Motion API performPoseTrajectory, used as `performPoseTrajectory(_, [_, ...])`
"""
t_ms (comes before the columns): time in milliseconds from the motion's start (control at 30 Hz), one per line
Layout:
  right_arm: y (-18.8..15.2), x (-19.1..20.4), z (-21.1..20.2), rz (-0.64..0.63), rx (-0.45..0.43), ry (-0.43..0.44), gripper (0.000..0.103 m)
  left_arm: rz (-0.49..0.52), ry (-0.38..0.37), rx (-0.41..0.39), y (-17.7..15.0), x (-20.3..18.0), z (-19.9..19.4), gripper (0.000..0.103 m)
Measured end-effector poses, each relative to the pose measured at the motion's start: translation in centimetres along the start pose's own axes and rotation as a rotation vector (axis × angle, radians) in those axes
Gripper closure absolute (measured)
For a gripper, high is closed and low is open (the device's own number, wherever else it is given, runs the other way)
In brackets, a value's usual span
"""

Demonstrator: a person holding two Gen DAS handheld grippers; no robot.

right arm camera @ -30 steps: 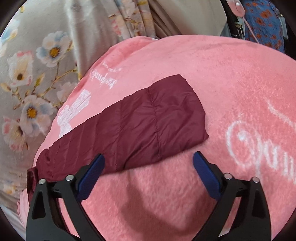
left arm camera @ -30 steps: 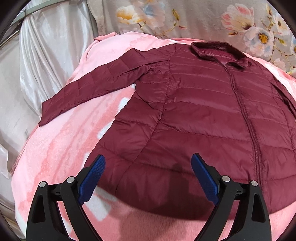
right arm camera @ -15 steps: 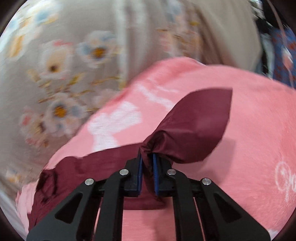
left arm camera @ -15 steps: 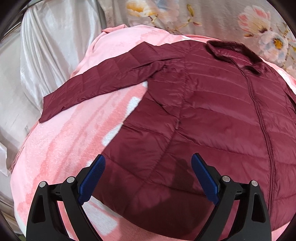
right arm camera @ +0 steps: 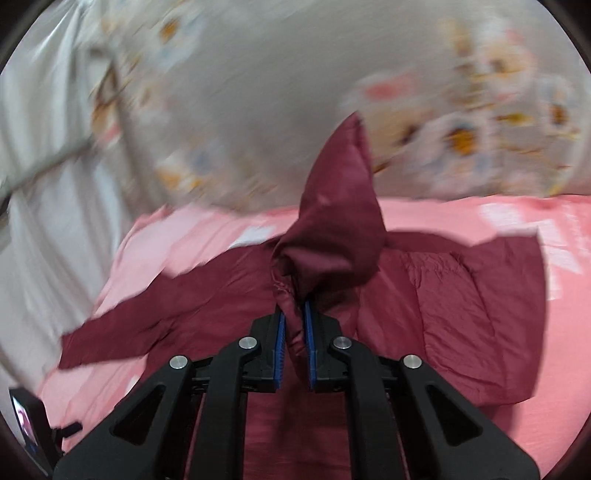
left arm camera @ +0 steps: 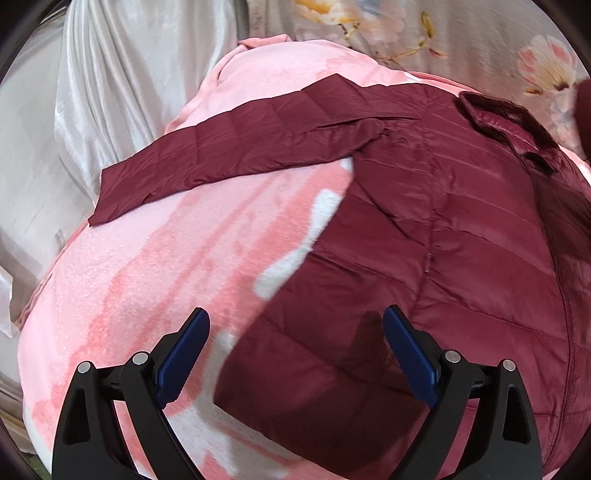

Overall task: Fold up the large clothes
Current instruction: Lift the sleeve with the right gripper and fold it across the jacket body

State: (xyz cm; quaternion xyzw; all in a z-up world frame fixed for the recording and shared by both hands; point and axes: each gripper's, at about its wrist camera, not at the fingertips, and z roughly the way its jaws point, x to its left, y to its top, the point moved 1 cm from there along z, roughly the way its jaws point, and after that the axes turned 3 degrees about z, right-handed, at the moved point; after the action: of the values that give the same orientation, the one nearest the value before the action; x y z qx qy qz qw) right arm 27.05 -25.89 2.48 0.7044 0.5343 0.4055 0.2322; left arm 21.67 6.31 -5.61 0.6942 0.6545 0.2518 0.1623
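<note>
Jacket (left arm camera: 461, 240), a maroon quilted puffer, lay spread front-up across the pink blanket (left arm camera: 147, 277), collar toward the far edge by the floral fabric (left arm camera: 406, 29). Right gripper (right arm camera: 294, 332) was pinched tight on the cuff end of one sleeve (right arm camera: 332, 229), holding it up over the jacket body. Other sleeve (left arm camera: 240, 147) was flat, pointing at the blanket's left edge. Left gripper (left arm camera: 295, 354) hung spread wide over the hem, gripping nothing. I'd say folding had barely begun, with the second sleeve and the body folds left to do

Right hand-held gripper (right arm camera: 294, 325) now clamped on the jacket sleeve (right arm camera: 332, 229), lifted off the pink blanket (right arm camera: 565, 332) and swung over the jacket body (right arm camera: 443, 295).
</note>
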Motion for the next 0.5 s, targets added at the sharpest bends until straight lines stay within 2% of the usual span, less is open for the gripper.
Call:
performPoseTrajectory(100, [-2.6,3.6,3.2,-0.061,0.087,0.050,0.088,-0.016,-0.018,0.003,0.4,0.7,0.3,0.010])
performPoseTrajectory(167, [-4.1,4.9,3.2,-0.084,0.102,0.088,0.068,-0.024,-0.051,-0.002,0.8,0.9,0.3,0.010])
performPoseTrajectory(233, [-4.6,5.6,2.4,-0.103,0.079,0.121,0.055,-0.033,-0.109,-0.007,1.6,0.8,0.2,0.010])
performPoseTrajectory(367, [-4.0,3.2,0.0,-0.036,0.032,0.107,0.053,-0.040,-0.267,0.005,3.7,-0.7,0.1,0.010])
performPoseTrajectory(500, [-3.8,-3.3,-2.3,0.103,0.010,0.010,0.052,-0.052,-0.409,0.051,6.1,-3.6,1.6,0.010])
